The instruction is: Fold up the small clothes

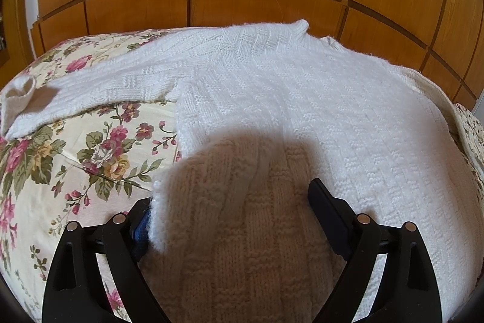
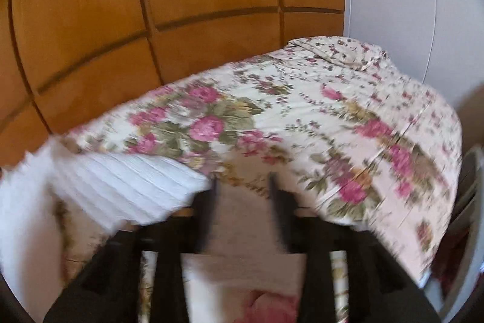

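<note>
White knitted sweater (image 1: 272, 99) lies across the floral bedspread (image 1: 75, 159), filling the centre and right of the left view. Left gripper (image 1: 230, 202) fingers spread around its raised hem. Right gripper (image 2: 242, 189) fingers spread, blurred, over bedspread.

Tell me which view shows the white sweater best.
The left wrist view. There the sweater lies spread on the floral bedspread, with one sleeve, the neck and the knit pattern sharp. The right wrist view is motion-blurred and catches only a white ribbed edge at its lower left.
</note>
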The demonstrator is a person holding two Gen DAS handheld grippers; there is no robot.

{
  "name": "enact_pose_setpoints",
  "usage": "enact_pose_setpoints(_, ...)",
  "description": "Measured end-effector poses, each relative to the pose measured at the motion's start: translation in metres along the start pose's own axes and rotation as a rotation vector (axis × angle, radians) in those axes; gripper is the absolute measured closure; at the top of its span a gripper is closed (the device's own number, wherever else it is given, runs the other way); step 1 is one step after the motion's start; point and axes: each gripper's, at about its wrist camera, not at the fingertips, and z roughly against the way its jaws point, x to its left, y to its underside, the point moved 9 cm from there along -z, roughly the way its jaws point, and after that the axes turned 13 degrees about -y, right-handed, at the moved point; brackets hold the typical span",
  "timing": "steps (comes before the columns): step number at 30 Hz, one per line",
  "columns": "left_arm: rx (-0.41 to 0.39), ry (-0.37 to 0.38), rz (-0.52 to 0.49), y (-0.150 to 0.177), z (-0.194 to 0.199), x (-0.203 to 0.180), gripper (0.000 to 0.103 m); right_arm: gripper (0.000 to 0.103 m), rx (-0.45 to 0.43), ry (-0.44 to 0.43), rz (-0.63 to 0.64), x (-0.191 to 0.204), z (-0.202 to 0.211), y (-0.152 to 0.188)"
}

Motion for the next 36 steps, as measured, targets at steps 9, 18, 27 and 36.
enact_pose_setpoints(9,0.003,-0.002,-0.003,0.001,-0.001,-0.002,0.013,0.075,0.192,0.016,0.419,0.051,-0.013,0.071)
enact_pose_setpoints(18,0.005,-0.006,-0.008,0.001,-0.001,-0.002,0.012,0.096,0.123,0.012,0.354,0.029,-0.039,-0.008)
enact_pose_setpoints(27,0.014,0.007,-0.002,0.001,-0.003,-0.002,0.01,0.072,0.061,0.212,0.201,-0.02,-0.115,-0.109)
enact_pose_setpoints(36,0.016,0.02,0.003,-0.001,-0.007,-0.003,0.009,0.028,-0.008,0.217,0.016,-0.012,-0.105,-0.087)
